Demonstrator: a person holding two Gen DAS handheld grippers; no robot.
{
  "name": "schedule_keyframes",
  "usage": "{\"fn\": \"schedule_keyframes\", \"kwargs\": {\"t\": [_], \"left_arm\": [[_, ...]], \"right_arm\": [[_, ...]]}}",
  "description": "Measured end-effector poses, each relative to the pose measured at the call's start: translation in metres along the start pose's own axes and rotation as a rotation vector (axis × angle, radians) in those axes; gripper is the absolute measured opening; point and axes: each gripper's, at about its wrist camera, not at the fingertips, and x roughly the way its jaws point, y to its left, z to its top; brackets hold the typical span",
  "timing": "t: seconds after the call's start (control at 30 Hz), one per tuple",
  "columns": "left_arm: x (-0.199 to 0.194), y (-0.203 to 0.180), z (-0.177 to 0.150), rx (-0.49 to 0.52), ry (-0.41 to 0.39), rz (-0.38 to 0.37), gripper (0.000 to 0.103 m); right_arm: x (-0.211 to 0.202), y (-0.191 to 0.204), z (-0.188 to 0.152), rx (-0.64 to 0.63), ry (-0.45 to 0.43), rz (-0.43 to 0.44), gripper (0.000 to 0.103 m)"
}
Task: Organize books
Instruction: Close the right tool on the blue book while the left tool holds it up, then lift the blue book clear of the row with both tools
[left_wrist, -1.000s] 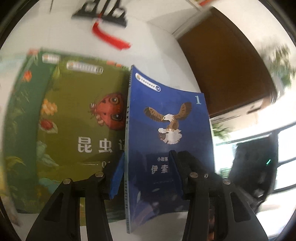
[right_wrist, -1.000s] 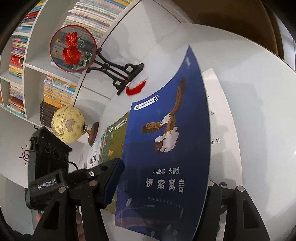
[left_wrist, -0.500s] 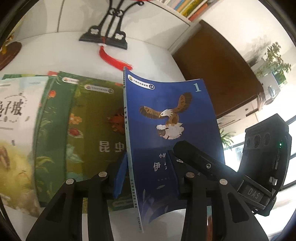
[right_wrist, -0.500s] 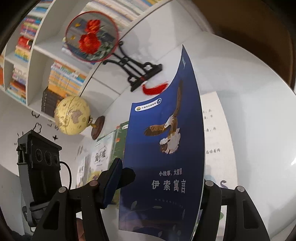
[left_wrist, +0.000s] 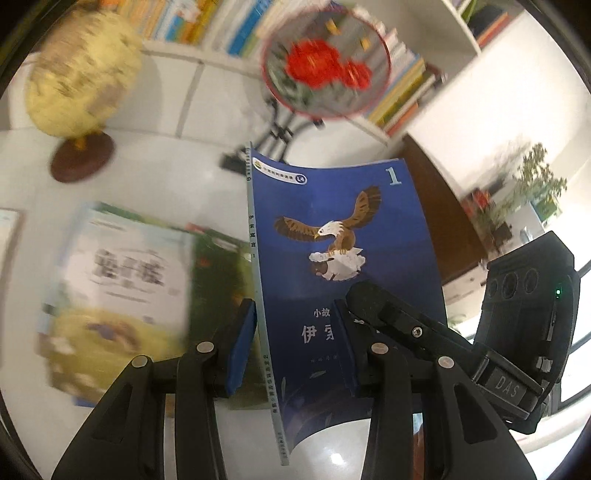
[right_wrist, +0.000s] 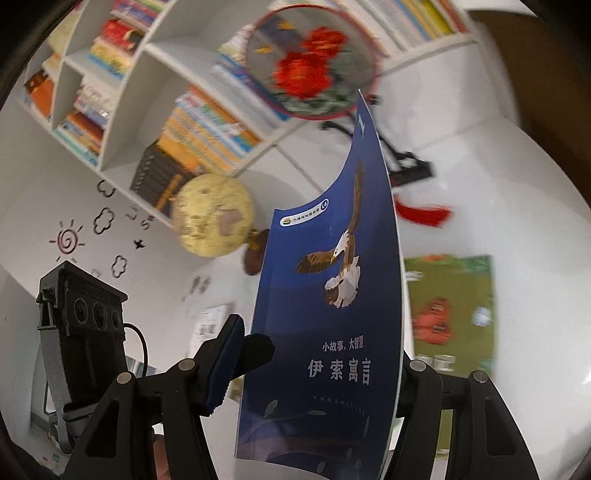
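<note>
A blue book with an eagle on its cover (left_wrist: 332, 236) stands upright and bowed above the white table (left_wrist: 159, 177), off the other books. My left gripper (left_wrist: 293, 347) is shut on its lower part near the spine, one pad behind and one on the cover. My right gripper (right_wrist: 317, 369) is shut on the same blue book (right_wrist: 332, 295), which curves between its fingers; its body (left_wrist: 524, 314) shows at the right of the left wrist view. Flat on the table lie a white and yellow book (left_wrist: 122, 288) and a green book with a red insect (right_wrist: 450, 310).
A yellow globe (right_wrist: 212, 216) on a dark foot and a round fan ornament with red flowers (right_wrist: 314, 70) on a black stand are at the table's back. Behind them is a white bookshelf (right_wrist: 155, 74) full of books. A brown cabinet (left_wrist: 443, 221) stands to the right.
Both grippers have risen with the blue book, lifting it off the green book. Both views have tipped up, so the globe, fan and shelf now fill the top.
</note>
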Motion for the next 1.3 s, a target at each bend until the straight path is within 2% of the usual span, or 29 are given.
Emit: {"fn": "schedule_keyframes", "kwargs": {"t": [0.13, 0.2, 0.27, 0.33, 0.37, 0.43, 0.5, 0.57, 0.67, 0.73, 0.77, 0.9, 1.1, 1.3], "left_arm": [[-0.046, 0.033, 0.007, -0.013, -0.06, 0.011, 0.036], [-0.072, 0.05, 0.011, -0.017, -0.075, -0.029, 0.022], [-0.095, 0.075, 0.019, -0.026, -0.084, -0.037, 0.022], [-0.104, 0.104, 0.023, -0.028, -0.052, -0.026, 0.022], [-0.101, 0.122, 0.022, -0.022, -0.012, -0.013, 0.028], [-0.093, 0.16, 0.014, -0.043, 0.048, 0.047, 0.029], [-0.086, 0.197, 0.001, -0.099, 0.089, 0.054, 0.029], [-0.072, 0.221, -0.009, -0.118, 0.136, 0.082, 0.029], [-0.05, 0.23, -0.018, -0.12, 0.197, 0.072, 0.029], [-0.037, 0.225, -0.02, -0.093, 0.225, 0.063, 0.029], [-0.025, 0.221, -0.021, -0.076, 0.245, 0.084, 0.029], [0.004, 0.212, -0.022, -0.041, 0.26, 0.168, 0.034], [0.025, 0.203, -0.02, -0.026, 0.278, 0.229, 0.039], [0.027, 0.205, -0.016, -0.047, 0.287, 0.235, 0.039]], "right_arm": [[0.016, 0.056, -0.002, -0.053, -0.008, -0.006, 0.063], [0.025, 0.082, -0.004, -0.074, -0.01, -0.002, 0.063], [0.04, 0.115, -0.009, -0.094, -0.011, 0.019, 0.063], [0.055, 0.139, -0.014, -0.091, -0.015, 0.039, 0.063], [0.068, 0.15, -0.017, -0.086, -0.002, 0.041, 0.063], [0.095, 0.159, -0.028, -0.064, 0.031, -0.002, 0.063], [0.127, 0.145, -0.049, -0.012, 0.087, -0.068, 0.063], [0.152, 0.115, -0.075, 0.06, 0.135, -0.164, 0.062], [0.159, 0.086, -0.1, 0.148, 0.148, -0.226, 0.062], [0.158, 0.078, -0.103, 0.131, 0.135, -0.279, 0.063], [0.159, 0.072, -0.104, 0.124, 0.143, -0.293, 0.063], [0.163, 0.057, -0.102, 0.112, 0.151, -0.298, 0.062], [0.165, 0.038, -0.092, 0.118, 0.13, -0.278, 0.063], [0.168, 0.032, -0.087, 0.135, 0.132, -0.241, 0.063]]}}
